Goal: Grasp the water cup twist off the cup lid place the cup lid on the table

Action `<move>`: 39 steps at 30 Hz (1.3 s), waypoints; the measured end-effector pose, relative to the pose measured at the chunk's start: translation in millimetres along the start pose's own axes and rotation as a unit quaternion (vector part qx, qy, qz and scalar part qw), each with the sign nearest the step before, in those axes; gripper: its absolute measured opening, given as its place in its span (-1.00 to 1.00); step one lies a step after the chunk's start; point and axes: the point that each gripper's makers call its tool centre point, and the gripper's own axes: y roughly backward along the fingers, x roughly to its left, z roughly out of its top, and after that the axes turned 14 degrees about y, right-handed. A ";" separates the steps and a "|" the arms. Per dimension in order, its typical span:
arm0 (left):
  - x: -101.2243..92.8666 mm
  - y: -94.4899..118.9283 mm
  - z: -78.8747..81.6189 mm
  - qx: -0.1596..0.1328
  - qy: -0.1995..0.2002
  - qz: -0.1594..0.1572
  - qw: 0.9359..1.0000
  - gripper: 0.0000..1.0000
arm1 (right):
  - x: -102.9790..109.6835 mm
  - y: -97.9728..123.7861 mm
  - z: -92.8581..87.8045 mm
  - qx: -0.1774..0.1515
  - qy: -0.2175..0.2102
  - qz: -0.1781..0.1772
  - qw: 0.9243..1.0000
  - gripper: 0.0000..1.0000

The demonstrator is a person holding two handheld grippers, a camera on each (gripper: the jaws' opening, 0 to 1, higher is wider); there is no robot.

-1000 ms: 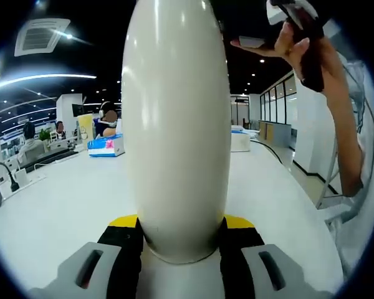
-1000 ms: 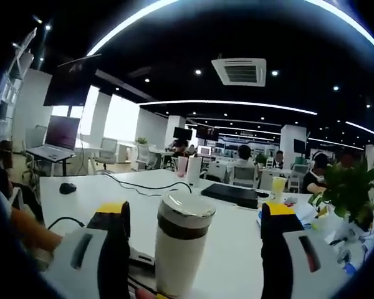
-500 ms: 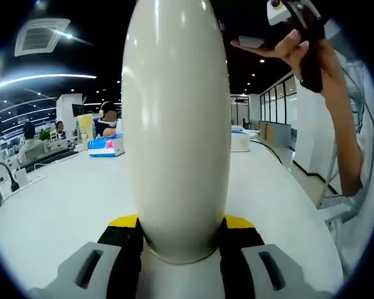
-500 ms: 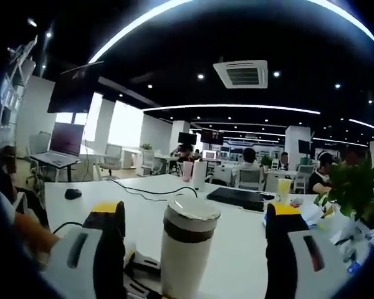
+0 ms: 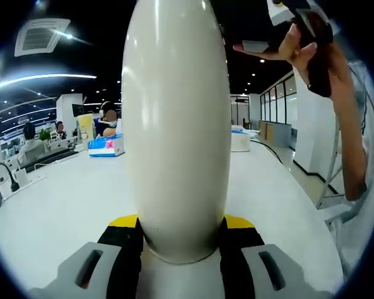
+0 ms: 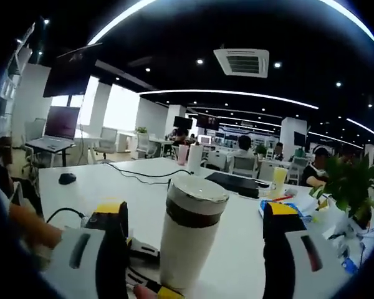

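Water cup: one cream-white water cup (image 5: 176,124) stands upright on the white table (image 5: 56,212), long axis vertical.

Cup lid: one lid, a silver cup lid (image 6: 198,189) over a dark band, seated on top of the cup and not yet off.

Left gripper: the left gripper (image 5: 181,240) has its yellow-tipped jaws pressed against both sides of the cup's lower body, pinching it near the base.

Right gripper: the right gripper (image 6: 195,255) is spread wide, a jaw on either side of the cup with clear gaps and no contact; in the left gripper view it sits high and to the right of the cup in the person's hand (image 5: 299,53).

Key relation: the lid lies straight ahead of the right gripper, between its jaws and somewhat above the tips, so the free right tool is the one placed to close on it; the fisheye makes its exact height hard to judge.

Step in hand: likely lining up on the lid while the left holds the cup.

Count: one cup, one lid, two grippers.
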 end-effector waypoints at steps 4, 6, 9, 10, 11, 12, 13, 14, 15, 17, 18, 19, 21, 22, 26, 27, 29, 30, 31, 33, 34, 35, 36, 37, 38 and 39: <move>0.1 0.0 -0.1 0.000 0.000 0.000 1.000 -0.01 | -1.5 0.6 5.3 -0.008 -0.011 -0.015 1.000 0.82; 0.3 0.0 0.0 0.000 0.000 -0.001 1.000 -0.01 | -2.7 0.7 7.8 -0.013 -0.022 -0.022 0.999 0.82; 0.4 0.0 0.0 0.000 0.000 -0.002 1.000 -0.01 | -1.2 -1.2 9.1 -0.017 -0.034 -0.028 0.999 0.73; 0.2 0.0 0.0 0.000 0.000 -0.002 1.000 -0.01 | 0.1 -2.8 8.7 -0.016 -0.036 -0.030 0.999 0.68; 0.1 0.1 0.0 0.000 0.000 -0.002 1.000 -0.01 | 1.4 -4.1 9.2 -0.018 -0.039 -0.031 0.999 0.66; 0.1 0.1 0.0 0.000 0.000 -0.001 1.000 -0.01 | 2.5 -5.9 11.9 -0.027 -0.050 -0.032 0.998 0.67; -0.1 0.2 -0.1 0.000 0.000 -0.001 1.000 -0.01 | 3.0 -8.4 15.6 -0.037 -0.064 -0.034 0.997 0.67; -0.2 0.2 -0.1 0.000 0.000 -0.001 1.000 -0.01 | 2.7 -10.3 17.3 -0.042 -0.068 -0.035 0.996 0.67; -0.3 0.2 -0.1 0.000 0.000 -0.002 1.000 -0.01 | 2.4 -11.6 18.1 -0.044 -0.070 -0.035 0.996 0.66; -0.7 0.3 -0.1 0.000 0.000 -0.002 1.000 -0.01 | 0.4 -15.3 18.1 -0.043 -0.074 -0.038 0.996 0.64; -0.7 0.4 -0.1 0.000 0.000 -0.002 1.000 -0.01 | -1.0 -16.7 18.1 -0.044 -0.075 -0.039 0.995 0.63; -0.8 0.4 -0.1 0.000 0.000 -0.002 1.000 -0.01 | -3.0 -17.9 18.1 -0.044 -0.081 -0.042 0.995 0.62; -1.0 0.5 -0.1 0.000 0.000 -0.002 1.000 -0.01 | -6.0 -19.3 18.8 -0.049 -0.093 -0.045 0.993 0.56; -1.0 0.5 -0.2 0.000 0.000 -0.002 1.000 -0.01 | -6.9 -20.1 18.5 -0.049 -0.100 -0.047 0.993 0.56; -1.3 0.6 -0.2 0.000 -0.001 -0.002 1.000 -0.01 | -8.0 -25.0 14.4 -0.043 -0.124 -0.040 0.991 0.48; -1.2 0.6 -0.2 0.000 -0.001 -0.002 1.000 -0.01 | -7.6 -25.7 13.7 -0.042 -0.131 -0.037 0.990 0.46; -1.1 0.5 -0.2 0.000 -0.001 -0.002 1.000 -0.01 | -6.8 -25.4 13.9 -0.045 -0.144 -0.030 0.988 0.41; -0.9 0.5 -0.2 0.000 -0.001 -0.002 1.000 -0.01 | -6.3 -25.4 13.9 -0.045 -0.145 -0.031 0.988 0.41; -0.9 0.4 -0.3 0.000 -0.001 -0.002 1.000 -0.01 | -6.6 -25.6 14.2 -0.046 -0.144 -0.033 0.988 0.40; -0.8 0.4 -0.4 0.000 -0.001 -0.002 1.000 -0.01 | -7.1 -27.0 14.8 -0.046 -0.141 -0.031 0.989 0.35; -0.7 0.4 -0.4 0.000 -0.001 -0.002 1.000 -0.01 | -7.4 -28.2 14.4 -0.044 -0.140 -0.030 0.989 0.31; -0.8 0.4 -0.5 0.000 -0.001 -0.002 1.000 -0.01 | -7.4 -28.9 13.4 -0.041 -0.139 -0.028 0.989 0.24; -0.9 0.4 -0.5 0.000 -0.001 -0.002 1.000 -0.01 | -7.4 -29.3 12.7 -0.040 -0.141 -0.025 0.989 0.21; -0.8 0.4 -0.5 0.000 -0.001 -0.002 1.000 -0.01 | -6.8 -29.6 12.1 -0.039 -0.146 -0.021 0.988 0.18; -0.8 0.4 -0.6 0.000 -0.001 -0.002 1.000 -0.01 | -6.2 -29.5 12.0 -0.039 -0.148 -0.018 0.988 0.13; -0.8 0.4 -0.6 0.000 -0.001 -0.003 1.000 -0.01 | -5.6 -29.2 12.5 -0.041 -0.147 -0.016 0.988 0.09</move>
